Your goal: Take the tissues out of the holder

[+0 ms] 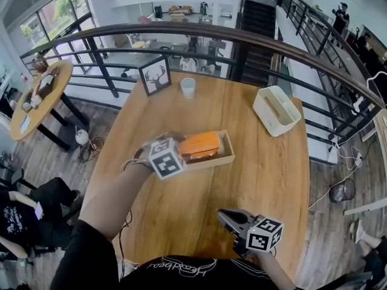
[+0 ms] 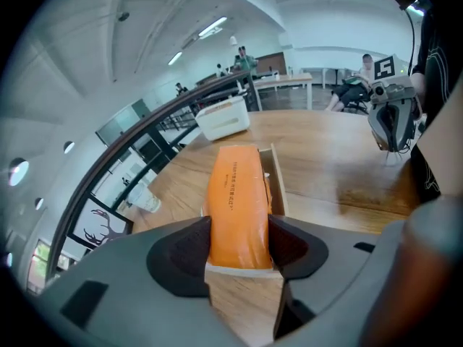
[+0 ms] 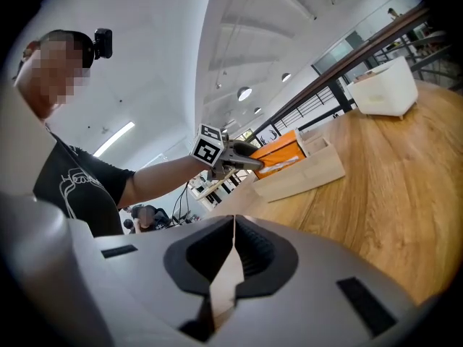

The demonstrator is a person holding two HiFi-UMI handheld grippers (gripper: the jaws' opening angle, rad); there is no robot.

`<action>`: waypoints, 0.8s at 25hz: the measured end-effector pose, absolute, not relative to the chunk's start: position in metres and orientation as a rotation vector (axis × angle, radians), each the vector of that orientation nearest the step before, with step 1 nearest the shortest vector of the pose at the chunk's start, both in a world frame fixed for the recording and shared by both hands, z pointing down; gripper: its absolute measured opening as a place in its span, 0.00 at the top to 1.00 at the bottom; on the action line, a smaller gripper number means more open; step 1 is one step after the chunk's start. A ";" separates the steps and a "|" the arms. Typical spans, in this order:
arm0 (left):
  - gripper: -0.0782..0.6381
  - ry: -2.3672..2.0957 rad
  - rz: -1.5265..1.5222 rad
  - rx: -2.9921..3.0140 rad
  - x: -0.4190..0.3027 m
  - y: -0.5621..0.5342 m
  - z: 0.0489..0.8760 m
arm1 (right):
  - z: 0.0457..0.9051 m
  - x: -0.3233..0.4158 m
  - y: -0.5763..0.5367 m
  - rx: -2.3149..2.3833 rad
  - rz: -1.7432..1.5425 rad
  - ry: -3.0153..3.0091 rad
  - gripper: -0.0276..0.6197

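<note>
I work at a round wooden table [image 1: 266,180] that stands against a curved dark railing [image 1: 181,34] at the edge of an upper floor. Past the railing the room drops to a lower level with a staircase [image 1: 257,17] and more tables. Off to the far left of my left tongs there is a second round table [image 1: 45,92] on plank flooring. Overhead the ceiling is white, with strip lights.

My left tongs [image 2: 239,244] are clamped on the orange tissue pack [image 2: 237,194], one pad pressed to each long side at the end nearest me. That end sits raised above the near wall of the wooden holder [image 1: 228,156]. The rest of the pack stretches away from the tongs over the holder, whose side walls run along either side of it.

Beyond the pack's far end, well apart, stands a white box [image 1: 277,109], close to the railing. To the left of the left tongs are a paper cup [image 1: 188,87] and, further left, a framed deer picture [image 1: 155,75], both on the table's far side.

My right tongs [image 3: 233,248] hang low and close to my body, jaws together with nothing between them. They point across the bare wood toward the holder and my left arm, well apart from both.
</note>
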State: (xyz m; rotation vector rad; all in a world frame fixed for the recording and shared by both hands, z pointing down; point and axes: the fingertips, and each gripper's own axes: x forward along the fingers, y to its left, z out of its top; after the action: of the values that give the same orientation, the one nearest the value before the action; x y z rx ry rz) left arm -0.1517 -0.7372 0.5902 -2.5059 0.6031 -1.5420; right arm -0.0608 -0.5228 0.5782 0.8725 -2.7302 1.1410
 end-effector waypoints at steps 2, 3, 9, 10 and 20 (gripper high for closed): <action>0.56 0.646 -1.500 -2.512 -0.151 -0.731 0.574 | 0.571 -0.060 -0.517 0.857 1.119 -2.741 0.93; 0.56 0.671 -1.477 -2.519 -0.151 -0.727 0.567 | 0.568 -0.059 -0.514 0.850 1.109 -2.745 0.93; 0.56 0.850 -1.361 -2.536 -0.166 -0.700 0.525 | 0.545 -0.054 -0.492 0.834 1.060 -2.777 0.93; 0.56 0.875 -1.337 -2.551 -0.168 -0.692 0.518 | 0.543 -0.053 -0.486 0.827 1.055 -2.782 0.93; 0.56 0.987 -0.996 -2.784 -0.137 -0.545 0.452 | 0.498 -0.022 -0.420 0.821 0.941 -2.837 0.93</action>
State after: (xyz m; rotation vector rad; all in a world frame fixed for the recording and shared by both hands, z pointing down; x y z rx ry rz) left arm -0.1373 -0.5451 0.4520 -2.7836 0.9871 -0.9959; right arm -0.0224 -0.4197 0.4984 0.8209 -2.8370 0.9409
